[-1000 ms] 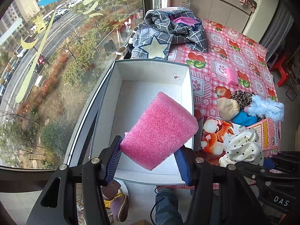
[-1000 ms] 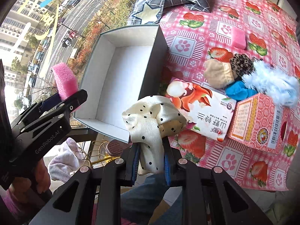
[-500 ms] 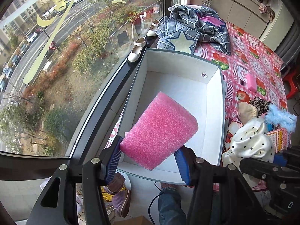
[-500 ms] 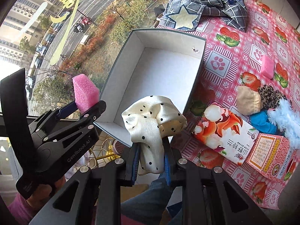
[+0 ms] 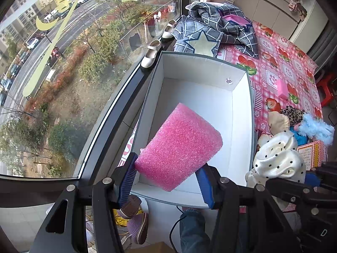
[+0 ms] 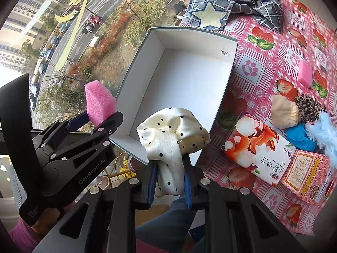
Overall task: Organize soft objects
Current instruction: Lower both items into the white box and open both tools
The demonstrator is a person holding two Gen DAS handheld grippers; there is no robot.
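**A:** So what are we holding right now?

**B:** Left gripper (image 5: 166,181) is squeezing a pink foam block (image 5: 179,154) between its blue pads, and we're holding it in the air over the near end of the white box (image 5: 250,113). Right gripper (image 6: 169,181) is pinching a cream polka-dot cloth (image 6: 170,139), which is bunching up above the fingers, just past the box's near right corner.

**A:** And the rest of the soft stuff?

**B:** It's sitting on the strawberry tablecloth (image 6: 263,69) to the right of the box: a small pink sponge (image 6: 305,76), a beige pouf (image 6: 283,111) touching a leopard-print one (image 6: 308,107), then a blue piece (image 6: 299,137) and a fluffy light-blue thing (image 6: 324,132). A plaid cloth (image 6: 238,0) is lying heaped beyond the box.
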